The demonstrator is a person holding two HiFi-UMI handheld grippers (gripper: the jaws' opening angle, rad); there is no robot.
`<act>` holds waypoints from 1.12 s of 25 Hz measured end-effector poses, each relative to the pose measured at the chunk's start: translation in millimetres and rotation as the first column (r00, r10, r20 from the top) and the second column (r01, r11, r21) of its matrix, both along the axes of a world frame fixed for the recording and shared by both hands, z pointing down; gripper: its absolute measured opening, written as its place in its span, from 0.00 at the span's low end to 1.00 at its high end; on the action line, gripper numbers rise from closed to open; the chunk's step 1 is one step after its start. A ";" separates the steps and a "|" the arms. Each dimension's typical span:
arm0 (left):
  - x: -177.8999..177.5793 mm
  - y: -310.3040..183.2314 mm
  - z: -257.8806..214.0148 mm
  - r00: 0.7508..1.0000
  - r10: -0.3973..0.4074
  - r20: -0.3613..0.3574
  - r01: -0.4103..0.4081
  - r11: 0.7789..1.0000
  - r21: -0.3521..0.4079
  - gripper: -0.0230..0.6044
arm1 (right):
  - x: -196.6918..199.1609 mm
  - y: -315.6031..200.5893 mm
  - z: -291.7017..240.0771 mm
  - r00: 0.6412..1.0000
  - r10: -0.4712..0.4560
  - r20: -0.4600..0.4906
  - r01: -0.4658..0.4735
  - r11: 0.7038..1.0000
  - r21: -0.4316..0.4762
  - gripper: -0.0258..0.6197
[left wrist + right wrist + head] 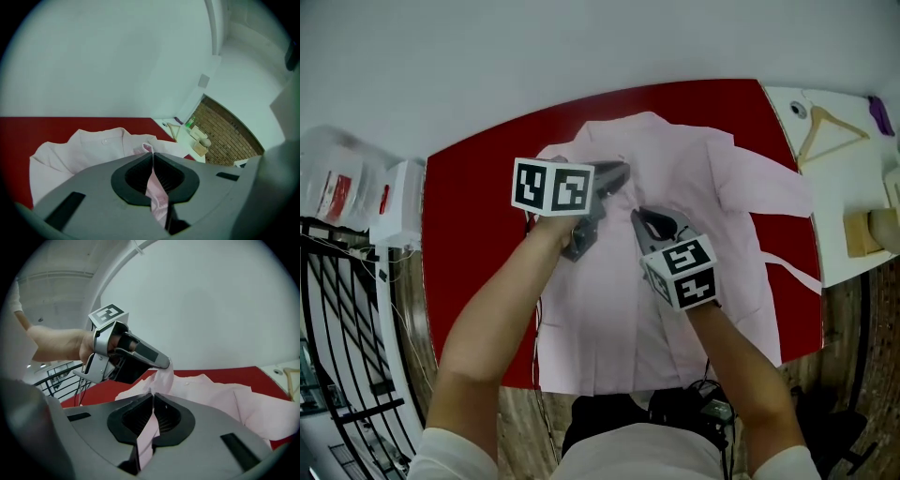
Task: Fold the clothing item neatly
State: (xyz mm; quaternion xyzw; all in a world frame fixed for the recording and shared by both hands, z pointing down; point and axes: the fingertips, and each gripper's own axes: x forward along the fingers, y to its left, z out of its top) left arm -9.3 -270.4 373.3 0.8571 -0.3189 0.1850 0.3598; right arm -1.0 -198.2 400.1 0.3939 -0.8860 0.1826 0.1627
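Both pairs of jaws are closed, and each pair clamps pink cloth. In the left gripper view, the left gripper (152,157) pinches a thin fold of the pink shirt (89,152) between its black pads. The cloth comes out at the tip and also hangs down behind the pads. In the right gripper view, the right gripper (152,399) clamps a similar strip of the same shirt. Just ahead of it the left gripper is seen raised above the table, with a small piece of cloth at its tip.

In the head view, the shirt lies spread on the red table (478,183), with the collar end at the far side and the hem at the near edge, close to the person. One sleeve lies out to the right and reaches the right edge of the table. The two grippers are near each other above the middle of the shirt, and the left one is a little farther from the person.

Beside the red table on the right stands a white side table (853,178). On it lie a wooden hanger (827,127) and a wooden block (862,232). On the left are a white box (398,202) and a black railing (333,309).
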 end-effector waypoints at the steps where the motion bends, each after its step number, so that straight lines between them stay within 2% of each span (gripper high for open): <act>1: 6.0 -2.2 10.0 1.000 0.003 0.008 -0.003 1.000 -0.014 0.06 | 5.3 -1.8 8.1 1.000 0.011 0.004 -0.011 1.000 -0.021 0.08; 4: 17.2 -11.5 36.2 1.000 0.000 0.023 0.001 0.999 -0.037 0.06 | 16.3 -9.3 31.5 1.000 0.024 -0.005 -0.024 0.998 -0.060 0.08; 8: 25.1 -19.4 61.7 0.999 0.005 0.033 -0.004 0.999 -0.032 0.07 | 26.3 -15.4 64.7 0.999 0.036 -0.023 -0.039 0.992 -0.119 0.08; 11: 31.6 -11.4 70.3 0.998 0.059 0.009 -0.059 0.997 -0.047 0.24 | 33.5 -14.4 89.2 0.998 0.066 -0.016 -0.068 0.978 -0.199 0.08; 13: 29.5 -4.3 71.3 0.996 0.087 0.003 -0.087 0.995 -0.040 0.25 | 40.0 -11.5 102.5 0.996 0.087 -0.018 -0.089 0.963 -0.253 0.08; 17: -2.5 13.3 78.5 0.996 0.082 0.029 -0.080 0.996 -0.042 0.25 | 50.7 -1.5 111.9 0.994 0.111 -0.017 -0.111 0.943 -0.314 0.08; 23: -82.2 38.9 111.8 0.988 0.015 0.154 0.005 0.991 -0.132 0.25 | 74.1 13.6 109.9 0.986 0.156 -0.055 -0.165 0.917 -0.362 0.08; 25: -101.7 43.2 121.4 0.985 -0.005 0.175 0.035 0.985 -0.167 0.25 | 82.7 15.2 108.5 0.981 0.170 -0.093 -0.192 0.919 -0.345 0.09; 26: -108.8 45.2 125.6 0.983 -0.010 0.182 0.044 0.982 -0.183 0.25 | 87.3 15.0 107.2 0.977 0.174 -0.123 -0.205 0.924 -0.322 0.12; 28: -120.7 48.4 133.0 0.980 -0.018 0.199 0.059 0.978 -0.202 0.25 | 94.5 11.9 99.0 0.965 0.176 -0.196 -0.221 0.946 -0.237 0.18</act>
